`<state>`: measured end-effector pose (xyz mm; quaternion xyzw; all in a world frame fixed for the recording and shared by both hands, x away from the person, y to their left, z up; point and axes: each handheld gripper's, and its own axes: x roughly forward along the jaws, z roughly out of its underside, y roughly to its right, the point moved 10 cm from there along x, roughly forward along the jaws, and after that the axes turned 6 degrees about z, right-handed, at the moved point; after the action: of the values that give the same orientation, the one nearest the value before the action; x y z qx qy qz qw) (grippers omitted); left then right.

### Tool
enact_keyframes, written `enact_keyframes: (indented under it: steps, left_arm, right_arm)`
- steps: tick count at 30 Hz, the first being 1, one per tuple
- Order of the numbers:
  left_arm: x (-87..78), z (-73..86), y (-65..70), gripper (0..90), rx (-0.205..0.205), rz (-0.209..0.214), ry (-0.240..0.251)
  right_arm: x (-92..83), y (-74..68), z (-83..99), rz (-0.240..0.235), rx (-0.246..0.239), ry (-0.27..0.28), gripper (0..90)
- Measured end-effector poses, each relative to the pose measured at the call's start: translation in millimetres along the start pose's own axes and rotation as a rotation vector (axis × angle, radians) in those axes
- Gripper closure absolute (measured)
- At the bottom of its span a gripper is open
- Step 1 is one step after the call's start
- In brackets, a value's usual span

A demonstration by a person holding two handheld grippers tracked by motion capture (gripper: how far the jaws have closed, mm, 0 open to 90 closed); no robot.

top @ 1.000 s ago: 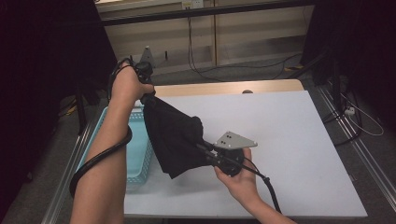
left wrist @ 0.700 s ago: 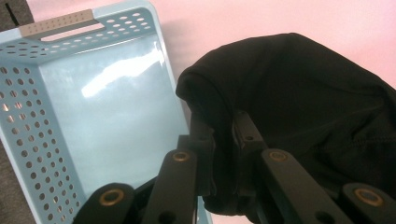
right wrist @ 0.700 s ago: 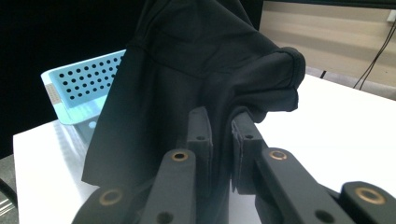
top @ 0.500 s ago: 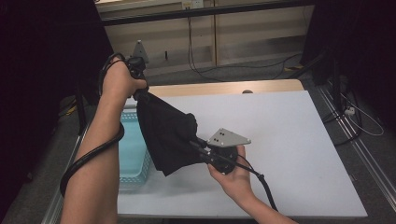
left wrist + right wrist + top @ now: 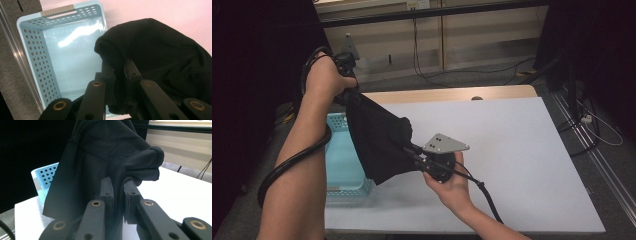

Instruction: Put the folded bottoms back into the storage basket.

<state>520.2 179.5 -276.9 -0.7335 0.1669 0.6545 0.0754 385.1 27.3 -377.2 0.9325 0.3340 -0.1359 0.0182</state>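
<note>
1. White table (image 5: 512, 150) under the rig, wood edge strip along its far side, dark surround and floor cables beyond.
2. Left gripper (image 5: 346, 90): raised at about 10 o'clock in the high view, jaws clamped nearly closed on a bunched edge of the black garment (image 5: 379, 142). The left gripper view shows cloth pinched between the pads (image 5: 117, 75).
3. Right gripper (image 5: 412, 150): low, near the middle of the table, jaws also nearly closed on a hemmed fold of the same garment; the right gripper view shows the fold caught between the pads (image 5: 117, 190).
4. Garment: off the table, hanging slack in a diagonal drape between the two grips, upper end at the left hand, lower end at the right. Its bulk hangs over the table's left edge and partly over the blue basket (image 5: 339, 155).
5. Basket: perforated, pale blue, at 9 o'clock, and looks empty inside.
6. Risks, my read:
 - Both grips bite small folds near the edge, so a hard pull apart could slip the cloth out of one jaw.
 - Hanging hem could snag the basket rim and drag or tip it.
 - Trailing cable at the left forearm could catch the cloth.
</note>
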Motion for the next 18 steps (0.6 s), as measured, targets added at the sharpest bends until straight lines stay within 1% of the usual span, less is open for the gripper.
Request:
enact_keyframes:
  steps: [6, 18]
  left_arm:
    - [-6.6, 1.9, -10.9, 81.8, -0.011, -0.004, 0.013]
    - [-18.0, 6.6, -32.9, 81.8, -0.030, -0.007, 0.034]
  right_arm:
    - [7.0, -6.8, -6.0, -0.014, 0.001, 0.008, 80.9]
    - [24.2, -28.5, -16.5, -0.057, 0.007, 0.015, 80.9]
